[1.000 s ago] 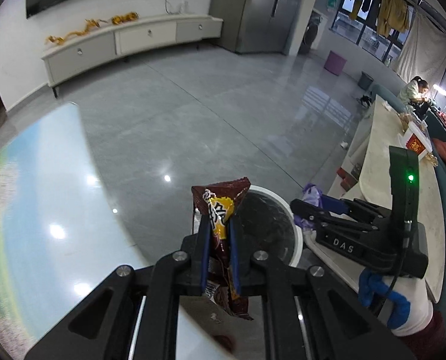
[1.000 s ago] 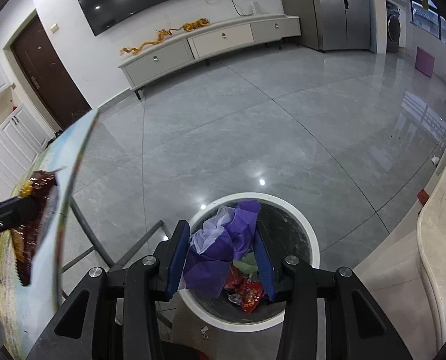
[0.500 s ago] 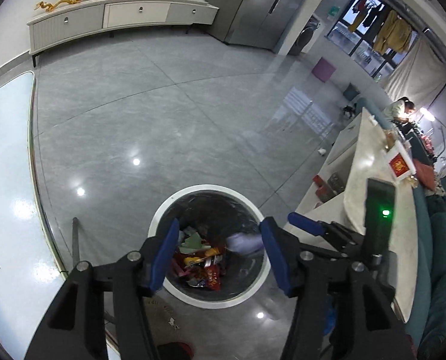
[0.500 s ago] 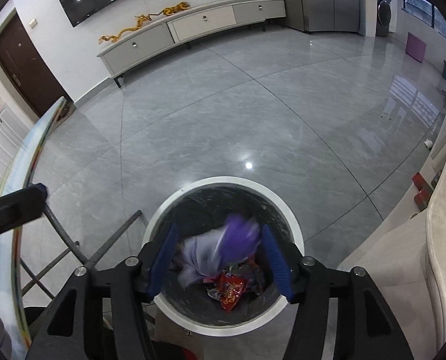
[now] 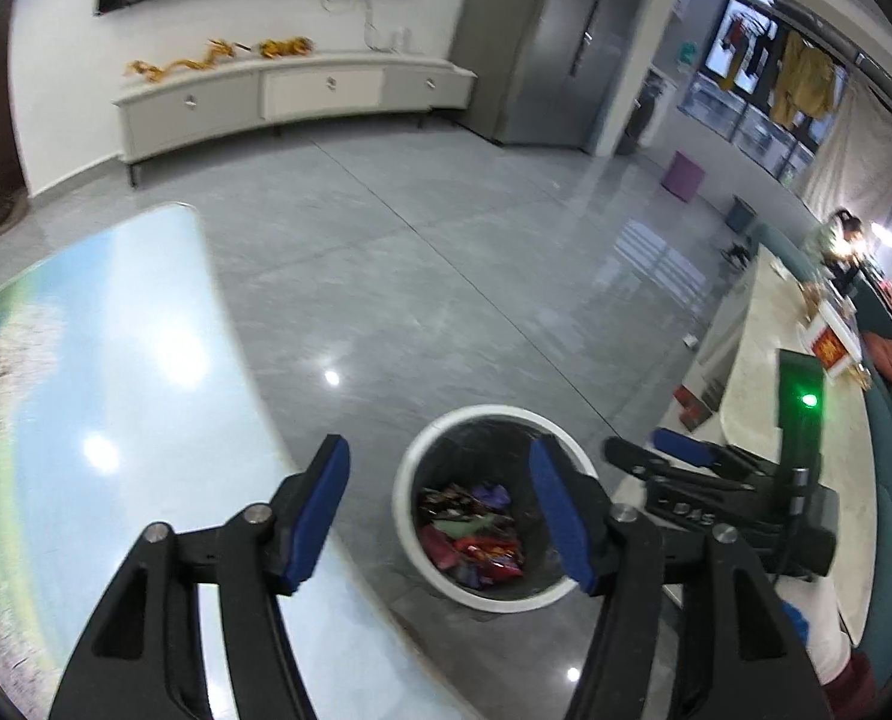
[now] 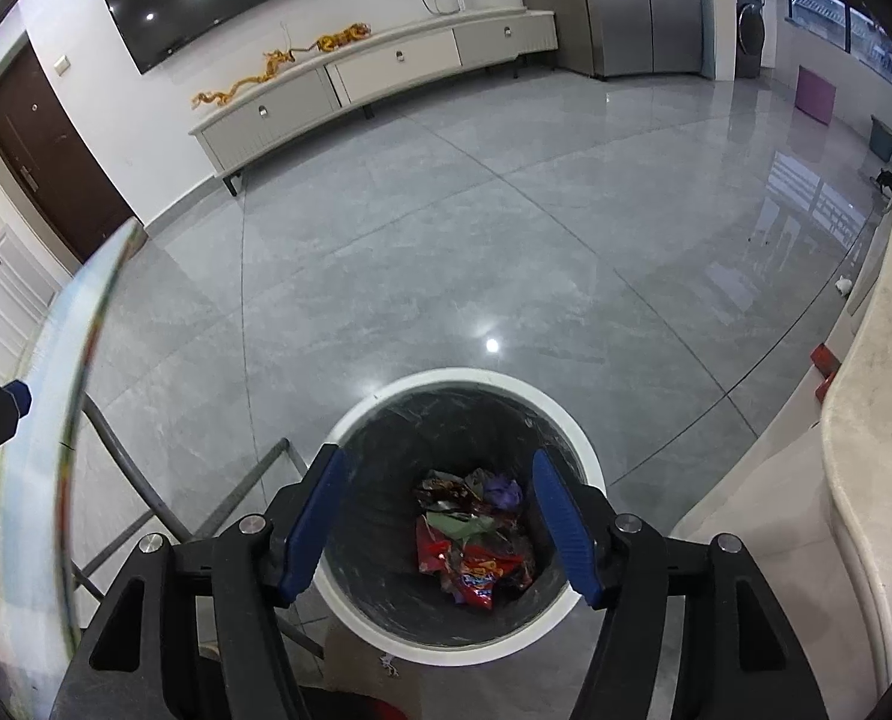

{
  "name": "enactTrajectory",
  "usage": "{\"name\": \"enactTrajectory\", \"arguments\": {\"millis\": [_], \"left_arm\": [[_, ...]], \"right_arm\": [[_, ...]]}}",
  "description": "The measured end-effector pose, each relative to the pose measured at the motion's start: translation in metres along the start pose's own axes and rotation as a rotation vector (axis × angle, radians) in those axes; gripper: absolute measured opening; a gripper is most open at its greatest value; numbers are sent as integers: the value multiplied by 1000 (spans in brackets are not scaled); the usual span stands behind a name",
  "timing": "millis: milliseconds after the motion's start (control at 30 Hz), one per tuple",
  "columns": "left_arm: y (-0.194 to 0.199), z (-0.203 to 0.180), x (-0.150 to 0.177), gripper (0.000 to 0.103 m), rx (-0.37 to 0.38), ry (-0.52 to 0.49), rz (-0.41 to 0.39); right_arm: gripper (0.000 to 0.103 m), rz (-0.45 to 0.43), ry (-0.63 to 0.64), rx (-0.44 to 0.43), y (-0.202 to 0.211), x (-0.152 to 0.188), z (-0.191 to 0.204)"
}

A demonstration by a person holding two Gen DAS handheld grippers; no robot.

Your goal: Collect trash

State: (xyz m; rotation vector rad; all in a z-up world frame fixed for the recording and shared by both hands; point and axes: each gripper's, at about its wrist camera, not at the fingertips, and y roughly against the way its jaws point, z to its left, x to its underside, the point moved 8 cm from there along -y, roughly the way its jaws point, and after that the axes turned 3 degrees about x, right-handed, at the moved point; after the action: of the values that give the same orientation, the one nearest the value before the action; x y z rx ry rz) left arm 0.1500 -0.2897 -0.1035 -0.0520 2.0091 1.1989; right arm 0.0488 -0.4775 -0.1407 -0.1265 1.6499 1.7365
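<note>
Both releases look complete. The left gripper (image 5: pixel 440 507) and right gripper (image 6: pixel 437 519) have just been opening; jaws spread, nothing between them. The crumpled coloured snack wrappers (image 6: pixel 476 540) lie inside the round white-rimmed dark bin (image 6: pixel 380 399) on the floor. Advice: withdraw clear of the rim, then return to the glossy landscape-printed desk (image 5: pixel 86 372).

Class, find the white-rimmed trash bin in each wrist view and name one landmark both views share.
Left wrist view: the trash bin sits low, right of centre, on the floor beside the table edge.
Right wrist view: the trash bin sits bottom centre, straight below the camera.
Shared landmark: the white TV cabinet against the far wall.
</note>
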Motion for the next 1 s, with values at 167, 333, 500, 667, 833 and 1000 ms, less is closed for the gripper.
{"name": "enactTrajectory", "arguments": {"millis": [167, 333, 500, 667, 833, 1000], "left_arm": [[40, 35, -3, 73, -103, 29, -91], [85, 80, 1, 74, -204, 80, -169], [128, 128, 10, 76, -293, 147, -234], [180, 176, 24, 77, -385, 211, -316], [226, 208, 32, 87, -495, 231, -396], [259, 226, 42, 90, -556, 246, -447]], "right_arm": [[73, -53, 20, -22, 24, -12, 27], [81, -101, 76, -73, 47, -21, 76], [87, -142, 143, -115, 65, -27, 128], [98, -187, 212, -144, 79, -30, 181], [103, -235, 249, -151, 89, -32, 222], [103, -280, 259, -138, 95, -29, 250]]}}
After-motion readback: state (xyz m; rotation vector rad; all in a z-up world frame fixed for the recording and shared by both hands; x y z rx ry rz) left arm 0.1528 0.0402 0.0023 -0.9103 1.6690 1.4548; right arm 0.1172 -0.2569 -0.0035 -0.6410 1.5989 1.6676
